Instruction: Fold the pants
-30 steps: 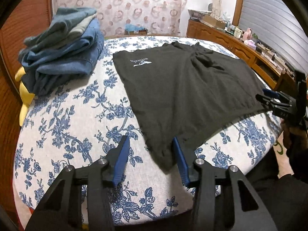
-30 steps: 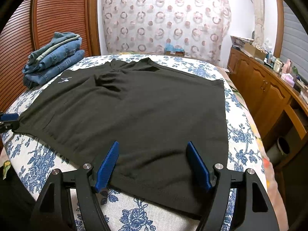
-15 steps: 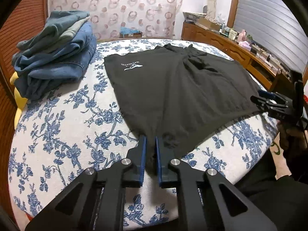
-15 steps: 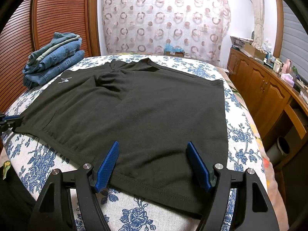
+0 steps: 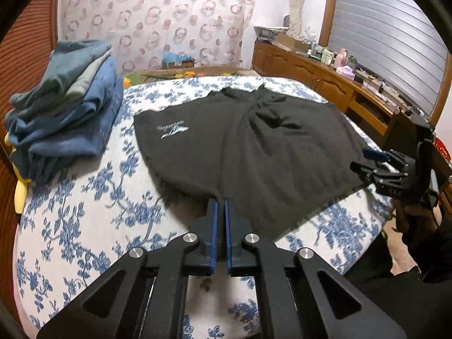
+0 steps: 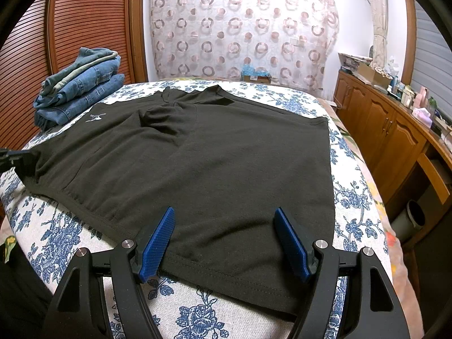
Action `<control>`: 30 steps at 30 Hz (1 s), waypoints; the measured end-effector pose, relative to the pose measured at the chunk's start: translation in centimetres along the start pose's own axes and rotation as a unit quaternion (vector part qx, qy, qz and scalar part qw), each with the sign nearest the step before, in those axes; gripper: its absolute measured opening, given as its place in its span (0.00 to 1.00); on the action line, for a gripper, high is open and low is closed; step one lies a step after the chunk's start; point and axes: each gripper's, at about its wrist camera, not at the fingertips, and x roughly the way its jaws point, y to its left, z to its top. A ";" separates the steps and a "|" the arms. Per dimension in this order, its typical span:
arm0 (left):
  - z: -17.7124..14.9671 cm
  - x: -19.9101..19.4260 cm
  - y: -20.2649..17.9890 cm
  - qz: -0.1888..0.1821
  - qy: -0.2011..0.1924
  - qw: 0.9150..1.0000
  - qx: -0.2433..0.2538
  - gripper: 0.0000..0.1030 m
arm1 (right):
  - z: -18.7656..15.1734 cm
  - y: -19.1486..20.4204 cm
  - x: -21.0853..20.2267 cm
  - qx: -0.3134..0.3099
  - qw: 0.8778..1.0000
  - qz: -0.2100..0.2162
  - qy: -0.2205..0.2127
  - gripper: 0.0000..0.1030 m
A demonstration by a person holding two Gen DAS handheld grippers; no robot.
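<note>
Black shorts-like pants [image 5: 254,147] with a small white logo [image 5: 172,130] lie spread flat on the bed; they also show in the right wrist view [image 6: 197,163]. My left gripper [image 5: 221,202] is shut on the near left corner of the pants and lifts that corner slightly off the cover. My right gripper [image 6: 224,217] is open, its blue pads on either side of the near hem close to the right corner. The right gripper also shows at the right of the left wrist view [image 5: 375,161].
A stack of folded jeans [image 5: 65,107] sits at the bed's far left corner, by the slatted wooden wall [image 6: 25,65]. The bed cover [image 5: 84,212] is white with blue flowers. A wooden cabinet [image 6: 389,130] with clutter runs along the right. A patterned curtain hangs behind.
My left gripper moved onto the pants corner, shut on it, then raised it a little. The right gripper stayed open at the hem, almost still.
</note>
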 end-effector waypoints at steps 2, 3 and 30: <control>0.4 0.0 -0.3 -0.010 -0.004 1.000 0.000 0.05 | 0.0 0.0 0.0 0.001 1.000 0.001 0.000 0.73; 0.6 0.0 -0.4 -0.012 -0.005 1.000 0.000 0.05 | 0.1 0.0 0.0 -0.001 1.000 0.000 0.001 0.73; 9.5 2.2 -10.6 -0.081 -0.033 0.991 0.101 0.05 | 0.9 -4.0 -3.2 0.046 0.999 0.003 -0.024 0.75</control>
